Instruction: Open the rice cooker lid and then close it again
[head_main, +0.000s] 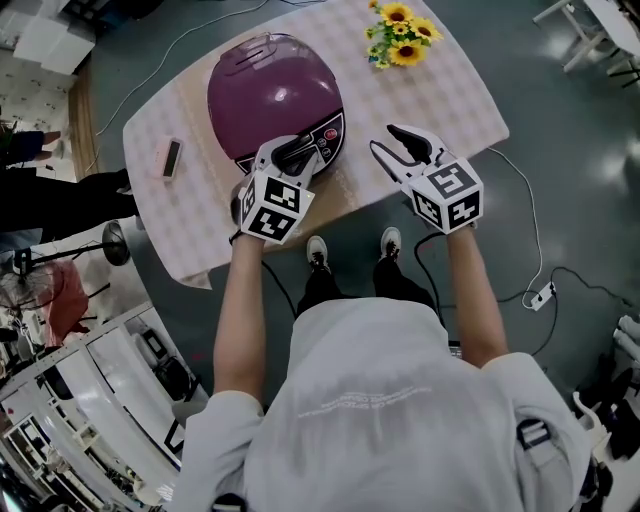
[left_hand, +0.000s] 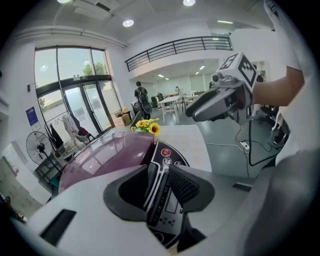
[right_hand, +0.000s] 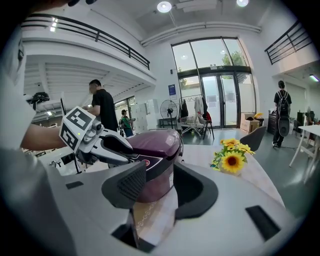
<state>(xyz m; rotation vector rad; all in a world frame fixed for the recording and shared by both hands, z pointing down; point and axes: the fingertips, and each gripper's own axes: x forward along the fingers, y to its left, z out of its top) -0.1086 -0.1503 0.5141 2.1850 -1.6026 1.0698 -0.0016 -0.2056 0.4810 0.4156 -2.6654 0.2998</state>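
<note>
The rice cooker (head_main: 275, 95) stands closed near the table's (head_main: 455, 95) front edge. Only the left gripper (head_main: 293, 152) view shows its control panel (left_hand: 167, 157) between parted, unclamped jaws. The right gripper (head_main: 398, 142) view shows 2 jaws apart and empty, beside the cooker.

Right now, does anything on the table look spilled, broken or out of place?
Nothing stands out. The rice cooker sits upright and closed on the table, the sunflowers stand at its far corner, and no spill shows anywhere on it.
</note>
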